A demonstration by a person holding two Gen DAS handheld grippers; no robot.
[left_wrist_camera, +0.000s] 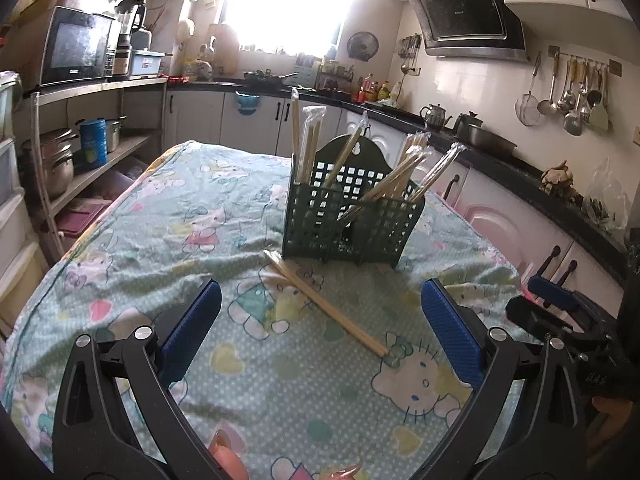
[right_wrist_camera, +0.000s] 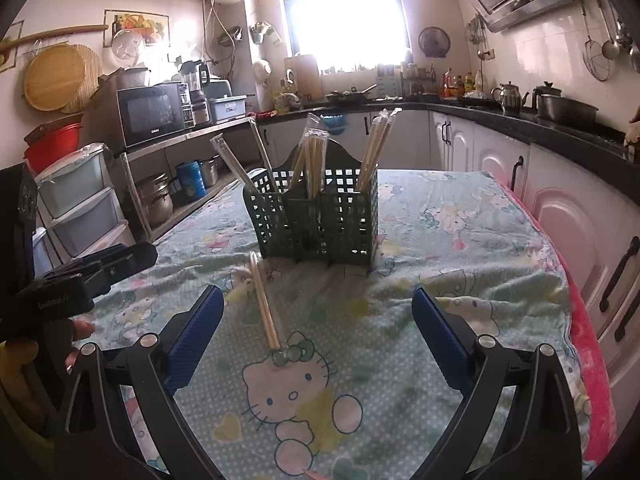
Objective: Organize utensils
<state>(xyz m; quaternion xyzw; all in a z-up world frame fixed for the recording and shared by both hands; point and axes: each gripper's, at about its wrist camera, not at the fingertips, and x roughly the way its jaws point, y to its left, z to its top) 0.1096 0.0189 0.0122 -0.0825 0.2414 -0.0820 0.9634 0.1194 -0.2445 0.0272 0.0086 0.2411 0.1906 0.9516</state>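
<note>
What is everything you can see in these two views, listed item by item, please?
holder: one, dark green lattice, standing mid-table on the cloth.
wrapped chopsticks: several pairs, pale wood in clear sleeves, upright or leaning in the holder's compartments.
loose chopsticks: one pair, pale wood, lying on the cloth in front of the holder.
cloth: one, mint green with cartoon cats, covering the table.
microwave: one, black, on the metal shelf to the left.
kettle: one, steel, on the dark counter at right.
ladles: several, metal, hanging on the wall rail.
left tongs: blue pads, open, empty, above the cloth.
right tongs: blue pads, open, empty, near the loose chopsticks.
</note>
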